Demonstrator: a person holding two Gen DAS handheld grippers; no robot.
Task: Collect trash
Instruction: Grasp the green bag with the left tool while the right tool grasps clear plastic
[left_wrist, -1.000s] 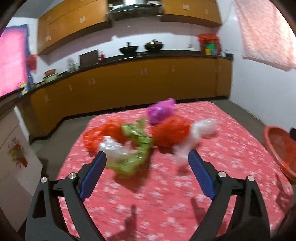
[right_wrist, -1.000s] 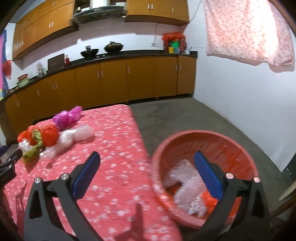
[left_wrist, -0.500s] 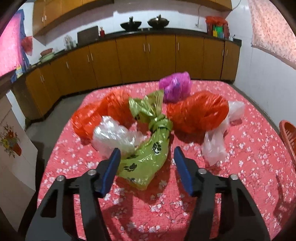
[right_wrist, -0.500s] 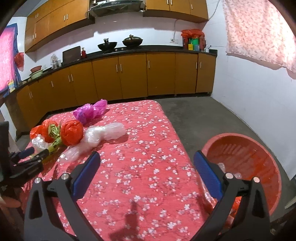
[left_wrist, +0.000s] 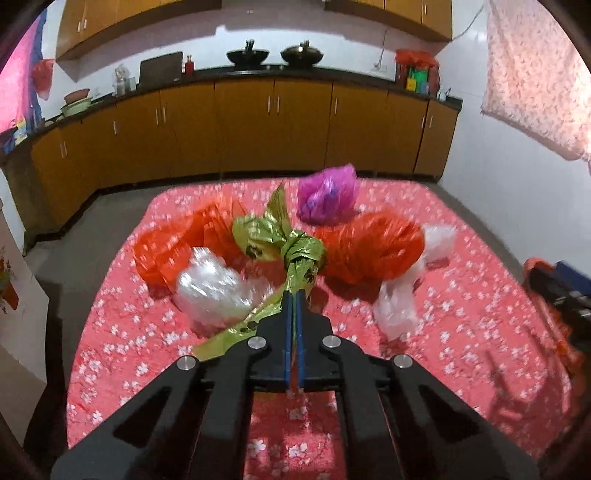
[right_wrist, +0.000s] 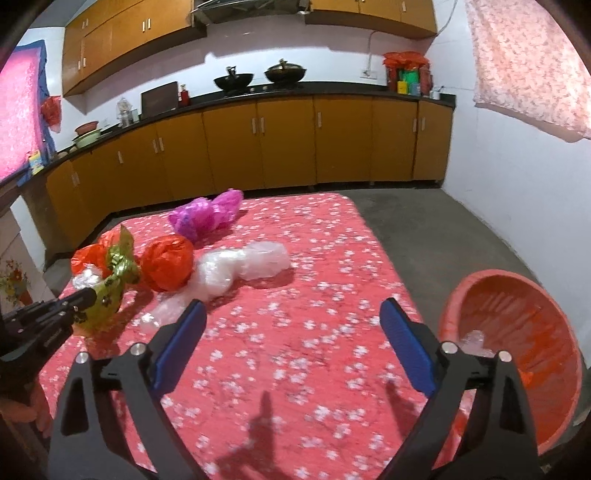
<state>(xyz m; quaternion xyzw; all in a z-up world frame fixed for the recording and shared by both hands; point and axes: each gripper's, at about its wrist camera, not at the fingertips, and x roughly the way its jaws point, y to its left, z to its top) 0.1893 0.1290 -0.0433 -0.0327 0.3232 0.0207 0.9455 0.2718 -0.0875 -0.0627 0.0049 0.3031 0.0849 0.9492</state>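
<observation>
Your left gripper (left_wrist: 294, 295) was clamped tight on the knotted green plastic bag with black paw prints (left_wrist: 295, 254), just below the knot, with the bag on the red floral tablecloth (left_wrist: 461, 295). Your right gripper (right_wrist: 291, 321) had nothing between its pads; the jaws were wide but closing, over bare cloth.

Progress, judging by layout: early. The round orange plastic basin (right_wrist: 517, 332) beside the table held a clear crumpled wrapper and little else visible. Left on the table: two orange crumpled bags (left_wrist: 369, 247), a magenta bag (left_wrist: 327, 194), a clear plastic wad (left_wrist: 218, 291) touching the green bag, and a long clear bag (right_wrist: 240, 269). The green one wasn't in the basin yet.

Writing: none legible. Paw prints were the only marking on the green bag.
</observation>
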